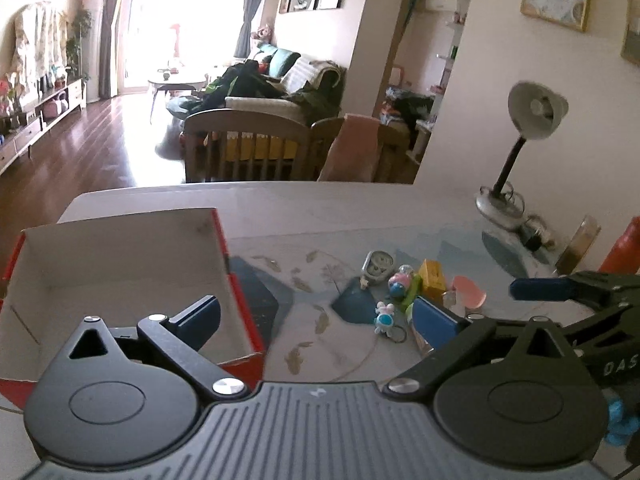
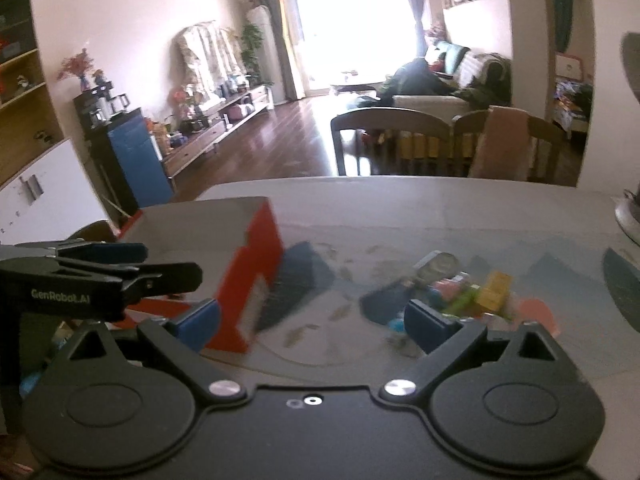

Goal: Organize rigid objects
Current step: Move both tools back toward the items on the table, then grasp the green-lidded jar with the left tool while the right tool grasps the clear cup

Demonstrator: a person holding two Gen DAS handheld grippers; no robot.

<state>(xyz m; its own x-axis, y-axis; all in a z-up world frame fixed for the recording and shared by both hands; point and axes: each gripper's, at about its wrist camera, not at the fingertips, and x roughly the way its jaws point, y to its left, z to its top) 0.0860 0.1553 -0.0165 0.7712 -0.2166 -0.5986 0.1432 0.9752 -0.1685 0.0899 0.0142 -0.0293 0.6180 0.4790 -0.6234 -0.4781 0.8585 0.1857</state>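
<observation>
A red cardboard box (image 1: 120, 264) with a bare white inside stands open on the table at the left, blurred in the right wrist view (image 2: 256, 280). To its right lies a cluster of small toys: a silver clock-shaped trinket (image 1: 378, 266), a pink and blue figure (image 1: 400, 282), a yellow block (image 1: 432, 280), a pink disc (image 1: 470, 294) and a white and blue figure (image 1: 385, 318). My left gripper (image 1: 316, 320) is open and holds nothing, between box and toys. My right gripper (image 2: 314, 322) is open too and holds nothing, with the toys (image 2: 472, 292) beyond its right finger.
A desk lamp (image 1: 532, 120) stands at the table's far right, with a glass jar (image 1: 580, 244) and a red bottle (image 1: 624, 248) beside it. Wooden chairs (image 1: 248, 140) line the far edge. The table's top (image 1: 320, 208) is pale behind the toys.
</observation>
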